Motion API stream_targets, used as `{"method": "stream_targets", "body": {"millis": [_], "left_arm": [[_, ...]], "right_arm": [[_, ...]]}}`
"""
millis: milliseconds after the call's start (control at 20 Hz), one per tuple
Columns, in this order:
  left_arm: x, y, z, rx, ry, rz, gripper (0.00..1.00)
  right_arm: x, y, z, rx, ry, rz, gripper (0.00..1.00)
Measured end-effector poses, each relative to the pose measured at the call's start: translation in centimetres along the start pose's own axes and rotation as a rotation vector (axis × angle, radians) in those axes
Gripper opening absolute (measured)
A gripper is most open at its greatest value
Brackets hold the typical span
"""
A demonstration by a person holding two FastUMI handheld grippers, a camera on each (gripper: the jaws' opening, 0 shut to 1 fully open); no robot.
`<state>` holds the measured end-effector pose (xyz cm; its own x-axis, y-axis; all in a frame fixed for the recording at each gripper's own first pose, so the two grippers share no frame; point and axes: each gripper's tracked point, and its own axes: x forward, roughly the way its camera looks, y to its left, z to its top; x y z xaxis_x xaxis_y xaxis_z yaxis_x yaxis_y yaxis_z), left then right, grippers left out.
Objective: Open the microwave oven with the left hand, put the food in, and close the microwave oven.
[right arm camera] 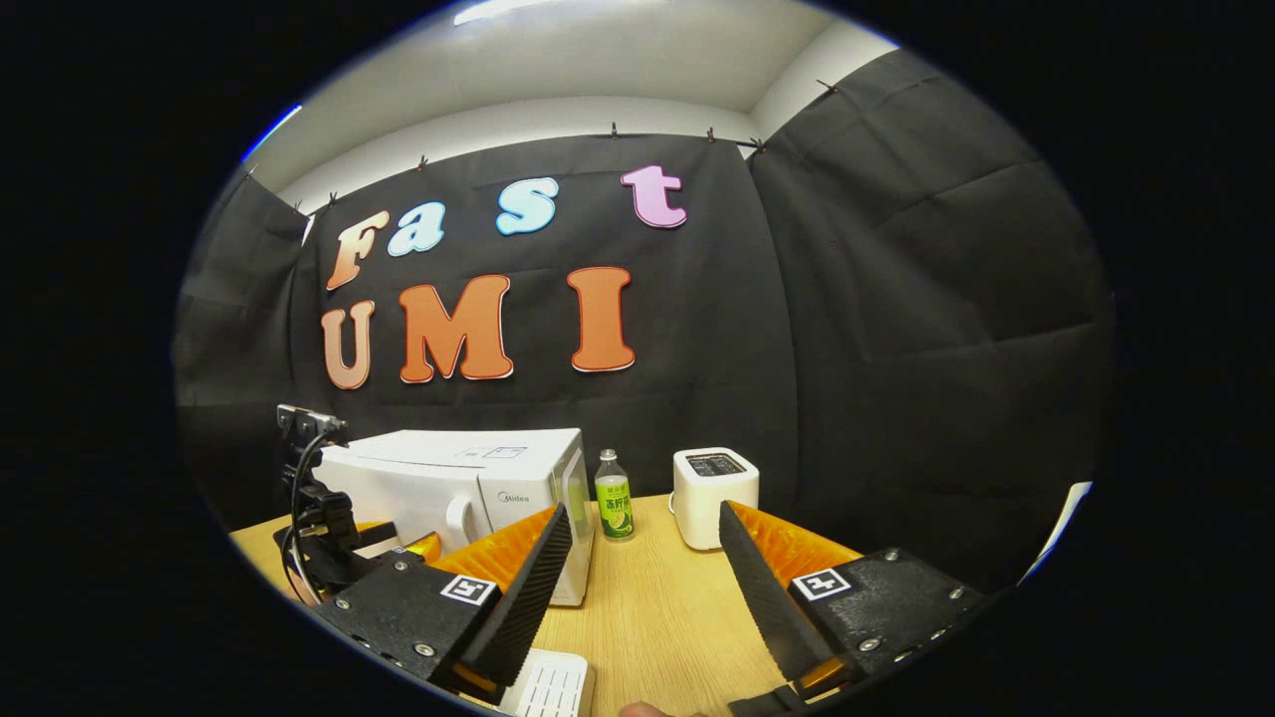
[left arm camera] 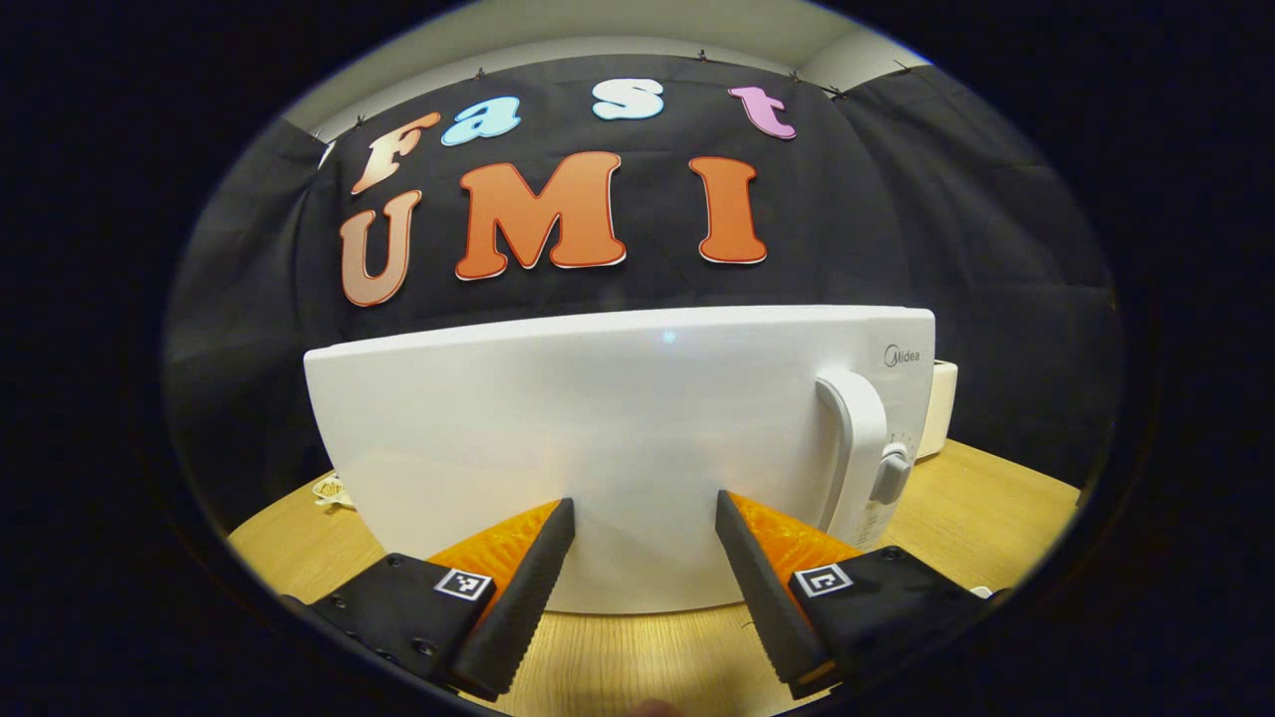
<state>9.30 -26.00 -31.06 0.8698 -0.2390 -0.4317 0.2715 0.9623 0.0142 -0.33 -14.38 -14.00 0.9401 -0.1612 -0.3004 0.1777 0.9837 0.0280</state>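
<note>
Left gripper view: your left tool (left arm camera: 644, 513) faces the closed door of the white box-shaped microwave oven (left arm camera: 618, 438), fingers apart with nothing between them; the door's white curved handle (left arm camera: 855, 448) stands at 3 o'clock. The oven rests on the light wooden tabletop (left arm camera: 981, 508).

Right gripper view: your right tool (right arm camera: 645, 523) is likewise spread and empty. The oven (right arm camera: 468, 483) lies at 9 o'clock, the left tool (right arm camera: 329, 543) before it; a green-labelled clear bottle (right arm camera: 614, 495) and white toaster (right arm camera: 714, 495) stand at 12 o'clock.

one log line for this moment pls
phase: approach | microwave door: shut | left gripper: open, facing door | right gripper: open, empty
</note>
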Motion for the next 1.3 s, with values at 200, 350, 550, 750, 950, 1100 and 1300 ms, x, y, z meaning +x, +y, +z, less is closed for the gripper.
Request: {"method": "stream_targets", "body": {"millis": [200,350,550,750,950,1100,1300], "left_arm": [[0.2,-0.5,0.2,0.062,-0.012,0.020,0.92],[-0.5,-0.4,1.6,0.044,-0.041,-0.016,1.00],[-4.0,0.4,6.8,0.066,-0.136,-0.043,0.93],[-8.1,2.4,10.9,0.049,-0.193,-0.055,1.00],[-12.0,6.2,15.0,-0.002,-0.241,-0.024,1.00],[-15.0,8.9,17.3,-0.012,-0.273,-0.007,0.99],[-18.9,12.6,19.7,-0.015,-0.312,0.042,1.00]], "right_arm": [[-0.1,-0.5,-0.2,-0.002,0.009,-0.011,0.92],[-0.4,-0.2,0.8,-0.003,-0.012,-0.017,0.92],[-0.7,1.2,2.2,-0.012,-0.050,-0.009,0.92],[-1.2,3.4,3.6,-0.015,-0.083,0.021,0.92],[-1.9,5.6,5.3,-0.040,-0.111,0.046,0.92],[-2.5,7.1,6.2,-0.059,-0.133,0.069,0.92],[-3.3,9.1,7.3,-0.080,-0.151,0.099,0.92]]}}
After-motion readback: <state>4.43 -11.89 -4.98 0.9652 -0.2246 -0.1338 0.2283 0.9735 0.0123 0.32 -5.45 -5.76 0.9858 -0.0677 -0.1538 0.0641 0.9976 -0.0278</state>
